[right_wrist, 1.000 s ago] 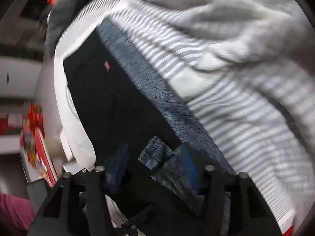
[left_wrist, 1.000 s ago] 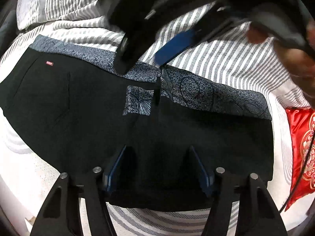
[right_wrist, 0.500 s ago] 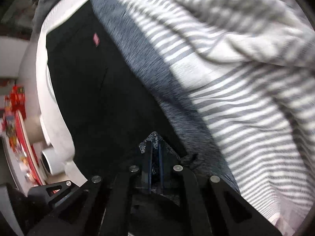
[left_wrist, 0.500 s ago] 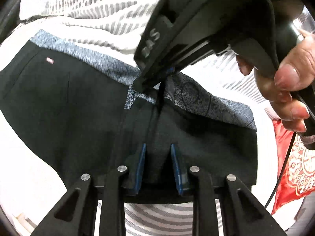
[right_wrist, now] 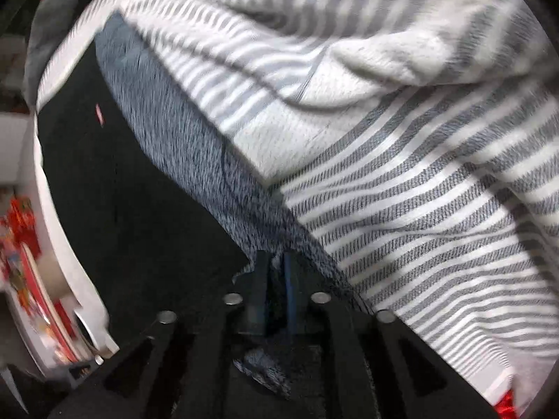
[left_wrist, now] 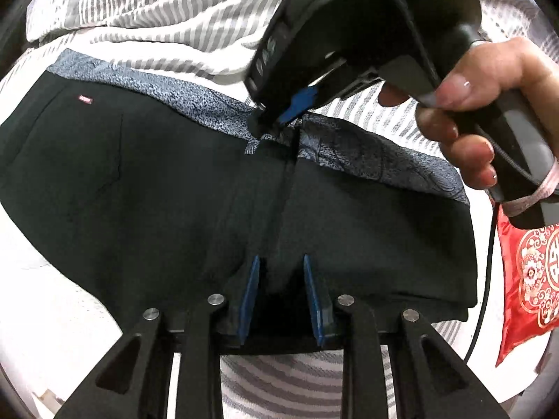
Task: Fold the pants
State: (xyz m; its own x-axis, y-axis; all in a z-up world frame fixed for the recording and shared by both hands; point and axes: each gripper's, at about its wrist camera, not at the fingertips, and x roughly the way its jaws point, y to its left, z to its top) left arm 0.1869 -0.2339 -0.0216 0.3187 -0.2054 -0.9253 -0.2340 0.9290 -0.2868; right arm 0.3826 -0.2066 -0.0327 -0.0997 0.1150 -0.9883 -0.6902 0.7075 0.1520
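we see the black pants (left_wrist: 146, 188) lying flat on the striped bedding (left_wrist: 167, 17), their grey patterned waistband (left_wrist: 377, 160) along the far edge. a second ago our left gripper (left_wrist: 279, 279) stood wide over the near hem; since then its blue pads have drawn in and now pinch a raised ridge of the black cloth between them. our right gripper (right_wrist: 276, 279), seen also from the left camera (left_wrist: 279, 111), was open above the waistband a second ago, clamped tight on it half a second ago, and its jaws are now opening again, with a bit of waistband cloth still between the pads. the hand (left_wrist: 482, 104) around its handle has come closer and fills the upper right of the left view.

the right view is blurred, so we cannot tell whether the pads still press on the cloth. the pants' right end is partly covered by the hand and gripper body. a red cushion (left_wrist: 531, 279) is cut off at the frame edge. clutter at the left edge of the right view is too smeared to name.
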